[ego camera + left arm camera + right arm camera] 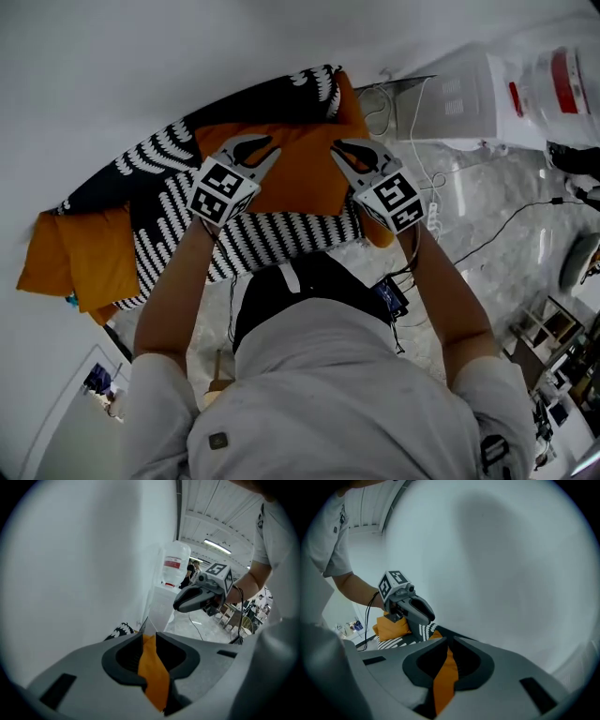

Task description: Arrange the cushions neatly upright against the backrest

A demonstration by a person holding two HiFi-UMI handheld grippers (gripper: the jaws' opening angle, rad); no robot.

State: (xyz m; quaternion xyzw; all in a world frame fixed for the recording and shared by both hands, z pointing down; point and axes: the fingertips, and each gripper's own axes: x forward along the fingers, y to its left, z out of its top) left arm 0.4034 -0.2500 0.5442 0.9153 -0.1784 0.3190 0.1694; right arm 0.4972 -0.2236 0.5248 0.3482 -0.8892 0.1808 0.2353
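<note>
An orange cushion (pixel 300 173) stands at the middle of the black-and-white patterned sofa (pixel 281 239), against its backrest (pixel 155 150). My left gripper (pixel 267 150) grips the cushion's upper left edge and my right gripper (pixel 337 148) its upper right edge. In the left gripper view, orange fabric (pixel 154 677) fills the gap between the left gripper's (pixel 149 637) jaws. The right gripper (pixel 449 641) pinches a strip of the same fabric (pixel 443 681). A second orange cushion (pixel 80 253) lies at the sofa's left end.
A white wall runs behind the sofa. A water dispenser (pixel 469 94) with a clear bottle (pixel 562 80) stands to the right. Cables (pixel 506 225) trail over the marble floor, with furniture legs at the far right.
</note>
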